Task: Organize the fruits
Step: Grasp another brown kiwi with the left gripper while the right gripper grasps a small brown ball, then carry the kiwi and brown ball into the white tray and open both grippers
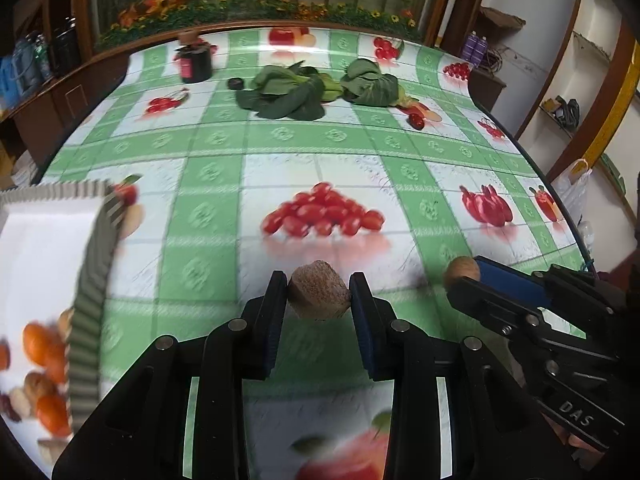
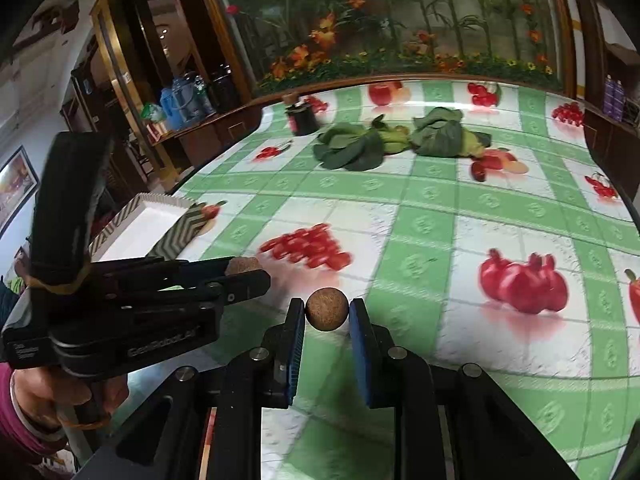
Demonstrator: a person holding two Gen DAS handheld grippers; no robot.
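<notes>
Mid-carry: left claw (image 1: 319, 294) clamping brown lumpy fruit (image 1: 318, 295), right claw (image 2: 327, 312) clamping round tan nut (image 2: 327, 309); next, across to white zigzag-rimmed tray (image 1: 90, 264) at frame left.

Left gripper (image 1: 319, 294) hangs above the table (image 1: 360, 152), jaws clamped on a brown fruit (image 1: 318, 296); right gripper (image 2: 327, 312), just beside it, pinches a round brown fruit (image 2: 327, 309)

Green-and-white checked tablecloth (image 1: 216, 152) printed with red fruit; grey-and-white chevron tray (image 2: 140, 220), white inside; dark green leafy vegetables (image 1: 288, 92); speckled brown walnut (image 2: 327, 309).
</notes>
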